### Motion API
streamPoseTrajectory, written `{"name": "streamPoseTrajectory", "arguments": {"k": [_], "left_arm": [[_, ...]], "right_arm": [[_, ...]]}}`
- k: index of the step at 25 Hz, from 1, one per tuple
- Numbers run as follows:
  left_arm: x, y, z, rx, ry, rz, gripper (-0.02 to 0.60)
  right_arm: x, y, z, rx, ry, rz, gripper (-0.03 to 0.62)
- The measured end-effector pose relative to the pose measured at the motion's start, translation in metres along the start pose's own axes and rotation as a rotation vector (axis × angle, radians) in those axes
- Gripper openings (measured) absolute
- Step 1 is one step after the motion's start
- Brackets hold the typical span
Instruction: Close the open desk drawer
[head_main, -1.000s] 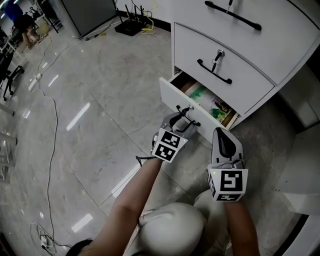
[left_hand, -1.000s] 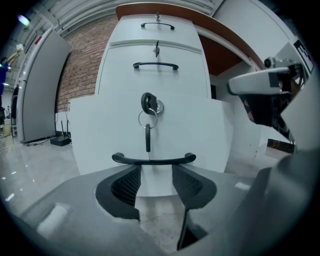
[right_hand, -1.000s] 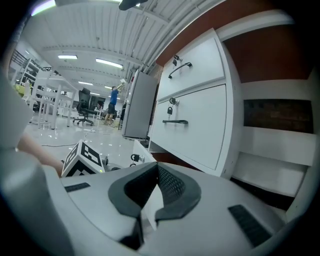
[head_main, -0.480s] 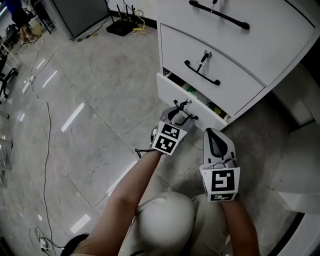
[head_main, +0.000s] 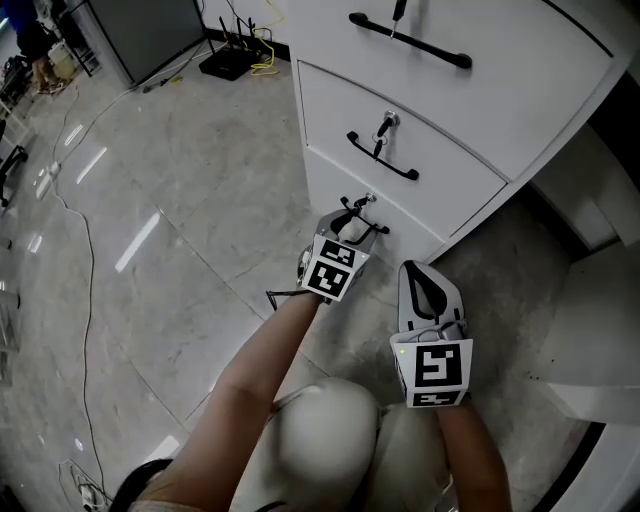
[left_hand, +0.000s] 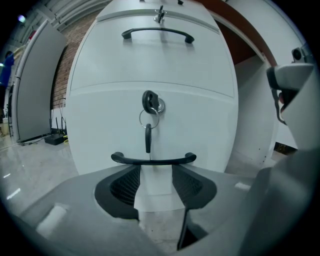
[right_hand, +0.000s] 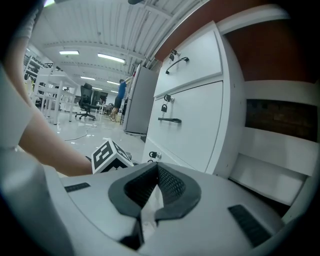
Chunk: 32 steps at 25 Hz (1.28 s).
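the right gripper (head_main: 421, 272) hangs near the person's knee, its jaws pressed together with nothing in them. the left gripper (left_hand: 155, 172) is up at the bottom drawer (left_hand: 100, 127), jaws spread and pinching nothing. the black handle (left_hand: 153, 160) lies across just past their tips. a key (left_hand: 148, 138) hangs over it. the bottom drawer sits shut, level with the drawer above (left_hand: 150, 60).
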<state>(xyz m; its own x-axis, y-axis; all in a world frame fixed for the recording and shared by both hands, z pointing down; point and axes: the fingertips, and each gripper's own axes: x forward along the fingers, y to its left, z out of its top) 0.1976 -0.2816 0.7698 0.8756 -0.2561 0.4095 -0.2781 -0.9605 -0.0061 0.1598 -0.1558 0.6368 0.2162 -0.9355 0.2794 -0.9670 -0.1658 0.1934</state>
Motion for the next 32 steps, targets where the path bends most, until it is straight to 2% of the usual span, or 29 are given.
{"name": "streamPoseTrajectory", "arguments": {"k": [9, 19, 24, 32], "left_arm": [[0.009, 0.002, 0.002, 0.007, -0.003, -0.014, 0.193], [-0.001, 0.005, -0.001, 0.007, -0.02, 0.011, 0.193], [-0.023, 0.0, -0.001, 0.04, -0.038, -0.003, 0.195], [-0.082, -0.017, 0.025, 0.101, -0.102, -0.056, 0.193]], "right_arm": [[0.004, 0.0, -0.01, -0.019, 0.017, 0.003, 0.011], [0.001, 0.01, -0.009, -0.057, -0.009, 0.034, 0.011], [0.001, 0.018, -0.003, -0.071, -0.036, 0.054, 0.011], [0.003, 0.028, 0.006, -0.049, -0.034, 0.058, 0.011]]}}
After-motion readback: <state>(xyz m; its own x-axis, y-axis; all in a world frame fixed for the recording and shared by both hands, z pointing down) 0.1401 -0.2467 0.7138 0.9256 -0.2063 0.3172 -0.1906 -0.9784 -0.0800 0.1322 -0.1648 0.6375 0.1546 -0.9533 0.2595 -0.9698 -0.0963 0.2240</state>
